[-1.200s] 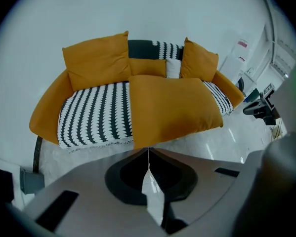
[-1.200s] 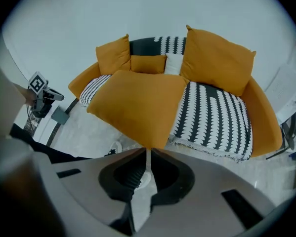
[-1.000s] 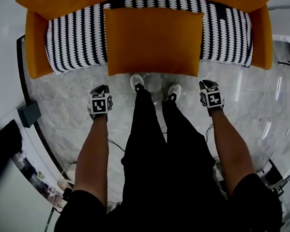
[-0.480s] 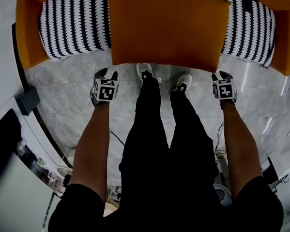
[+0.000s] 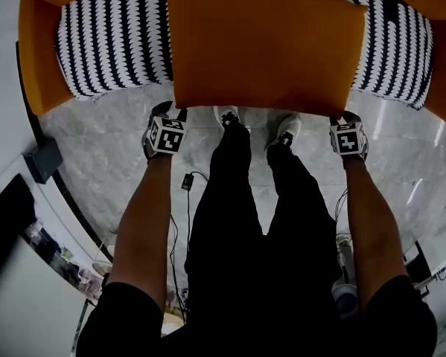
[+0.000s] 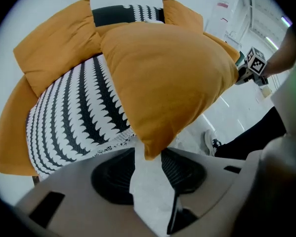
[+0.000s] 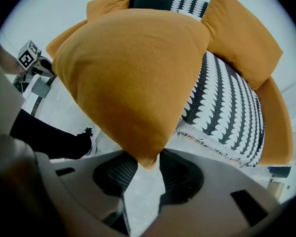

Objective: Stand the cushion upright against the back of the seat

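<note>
A big orange cushion (image 5: 263,47) lies flat on the sofa seat, over a black-and-white striped throw (image 5: 107,39), with its near edge hanging past the seat front. My left gripper (image 5: 169,112) points down at the cushion's near left corner. Its jaws have just been opening, and the corner tip (image 6: 148,152) sits between them unpinched. My right gripper (image 5: 345,116) stands the same way at the near right corner; its jaws have just been opening around that corner tip (image 7: 148,162). Two more orange cushions (image 6: 54,43) (image 7: 241,38) lean at the sofa's back.
The orange sofa arms (image 5: 40,58) (image 5: 440,65) flank the seat. The person's legs and shoes (image 5: 226,117) stand on the marble floor between my grippers. A thin cable (image 5: 187,181) trails on the floor, and a grey box (image 5: 42,161) sits at the left.
Both grippers have sunk and moved in from the floor side to the cushion's near corners, and their jaws have opened. The view has closed in on the sofa.
</note>
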The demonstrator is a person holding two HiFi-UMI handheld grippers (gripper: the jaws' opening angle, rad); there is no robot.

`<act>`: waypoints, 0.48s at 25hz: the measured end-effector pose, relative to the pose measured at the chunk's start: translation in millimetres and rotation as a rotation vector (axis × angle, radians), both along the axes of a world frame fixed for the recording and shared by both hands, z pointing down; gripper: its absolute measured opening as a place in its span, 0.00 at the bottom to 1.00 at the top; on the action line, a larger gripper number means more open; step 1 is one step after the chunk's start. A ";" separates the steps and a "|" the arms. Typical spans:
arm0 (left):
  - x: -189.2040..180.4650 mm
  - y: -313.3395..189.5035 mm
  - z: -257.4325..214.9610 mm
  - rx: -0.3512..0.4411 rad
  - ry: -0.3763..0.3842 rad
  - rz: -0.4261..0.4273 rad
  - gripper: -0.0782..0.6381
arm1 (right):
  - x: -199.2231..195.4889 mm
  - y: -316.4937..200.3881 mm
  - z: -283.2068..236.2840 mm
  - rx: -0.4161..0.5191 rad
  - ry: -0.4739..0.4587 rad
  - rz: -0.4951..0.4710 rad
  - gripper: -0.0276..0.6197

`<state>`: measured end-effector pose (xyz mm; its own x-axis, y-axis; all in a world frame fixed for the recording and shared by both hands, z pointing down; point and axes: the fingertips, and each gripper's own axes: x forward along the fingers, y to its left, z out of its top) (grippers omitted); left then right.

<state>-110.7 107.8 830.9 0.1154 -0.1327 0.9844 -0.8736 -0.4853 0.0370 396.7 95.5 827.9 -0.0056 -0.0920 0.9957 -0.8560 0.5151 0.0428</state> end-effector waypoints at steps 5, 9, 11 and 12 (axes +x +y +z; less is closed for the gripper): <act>4.1 2.1 -11.2 0.006 0.030 0.033 0.22 | -7.8 -1.8 -7.8 0.025 -0.005 0.035 0.19; 9.5 1.7 -21.2 0.006 0.060 -0.003 0.17 | -5.9 -1.6 -17.4 0.026 -0.018 0.100 0.15; 9.6 0.6 -28.2 0.002 0.065 -0.002 0.17 | -6.6 -3.3 -26.0 0.037 -0.024 0.118 0.14; 8.8 -1.5 -32.7 0.004 0.065 0.002 0.16 | -7.8 -5.7 -32.0 0.052 -0.029 0.126 0.14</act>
<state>-101.9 106.3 798.2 0.1790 -0.1367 0.9743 -0.8682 -0.4877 0.0911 389.0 89.8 795.9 -0.0192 -0.1454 0.9892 -0.9150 0.4014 0.0412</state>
